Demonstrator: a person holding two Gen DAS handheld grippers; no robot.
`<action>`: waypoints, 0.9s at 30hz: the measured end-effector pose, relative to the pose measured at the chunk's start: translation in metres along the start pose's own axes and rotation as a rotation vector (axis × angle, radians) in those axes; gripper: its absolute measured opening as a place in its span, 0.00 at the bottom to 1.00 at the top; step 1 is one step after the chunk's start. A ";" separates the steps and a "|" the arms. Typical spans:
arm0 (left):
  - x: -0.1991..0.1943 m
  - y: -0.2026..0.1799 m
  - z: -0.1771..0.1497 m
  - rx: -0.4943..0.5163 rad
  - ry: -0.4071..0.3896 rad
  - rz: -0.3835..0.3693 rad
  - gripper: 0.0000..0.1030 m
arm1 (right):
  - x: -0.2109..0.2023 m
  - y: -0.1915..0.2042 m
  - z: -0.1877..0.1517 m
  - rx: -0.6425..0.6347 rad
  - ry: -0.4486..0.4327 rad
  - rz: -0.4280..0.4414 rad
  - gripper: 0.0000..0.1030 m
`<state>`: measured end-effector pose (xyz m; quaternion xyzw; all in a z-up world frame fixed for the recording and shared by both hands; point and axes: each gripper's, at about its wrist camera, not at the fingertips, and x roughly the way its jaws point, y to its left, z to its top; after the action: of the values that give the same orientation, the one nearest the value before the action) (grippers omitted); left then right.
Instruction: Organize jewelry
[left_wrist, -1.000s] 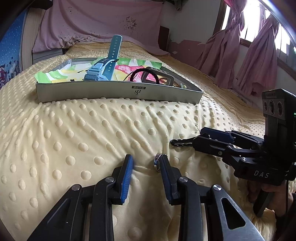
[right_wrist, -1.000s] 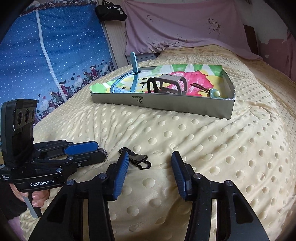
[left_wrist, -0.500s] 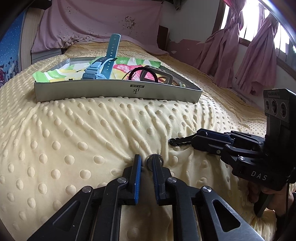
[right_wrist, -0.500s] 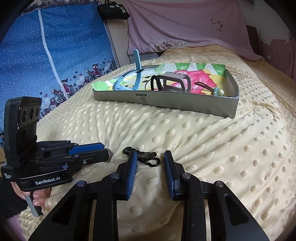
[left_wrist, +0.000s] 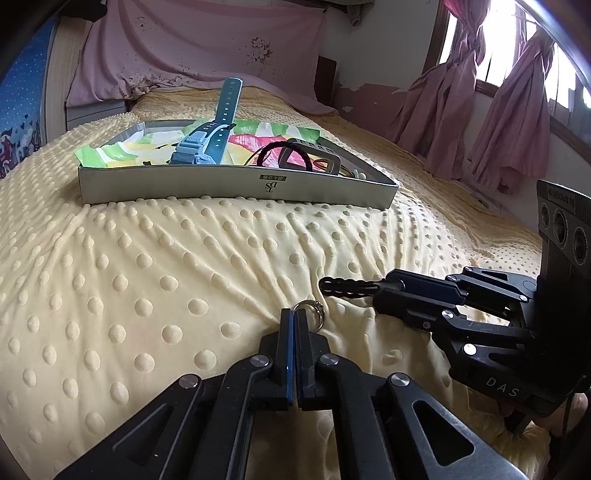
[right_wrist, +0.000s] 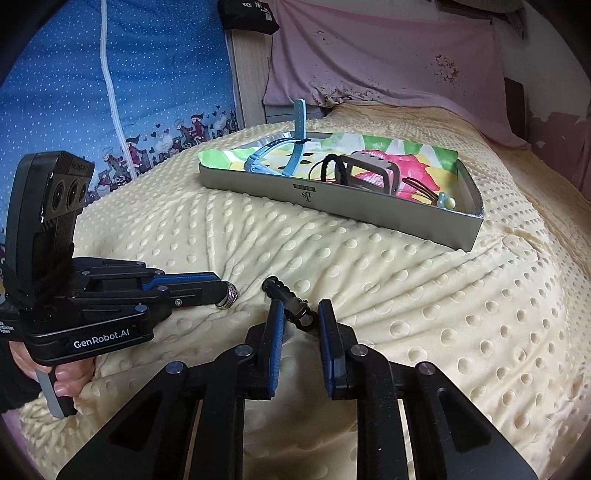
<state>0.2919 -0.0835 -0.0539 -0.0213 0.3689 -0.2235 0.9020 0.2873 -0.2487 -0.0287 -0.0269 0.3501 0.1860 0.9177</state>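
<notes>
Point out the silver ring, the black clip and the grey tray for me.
silver ring (left_wrist: 314, 313): left wrist view, band beside the fingertips.
black clip (right_wrist: 291, 304): right wrist view, its middle.
grey tray (right_wrist: 332, 206): right wrist view, front wall.

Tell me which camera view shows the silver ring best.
The left wrist view: the silver ring sits close up, pinched at the tips of the shut left gripper. The right wrist view shows it smaller and from the side, still at those tips.
</notes>
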 end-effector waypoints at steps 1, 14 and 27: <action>-0.001 -0.001 0.000 0.001 0.000 -0.002 0.01 | 0.000 0.002 0.000 -0.010 0.003 -0.005 0.16; 0.002 0.003 0.002 -0.026 0.021 -0.022 0.03 | -0.012 -0.001 0.000 0.001 -0.016 -0.104 0.16; 0.007 0.000 0.006 -0.009 0.017 -0.010 0.48 | -0.008 -0.009 -0.002 0.043 -0.012 -0.084 0.16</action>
<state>0.3004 -0.0872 -0.0540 -0.0254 0.3774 -0.2267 0.8975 0.2835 -0.2596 -0.0256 -0.0209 0.3471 0.1398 0.9271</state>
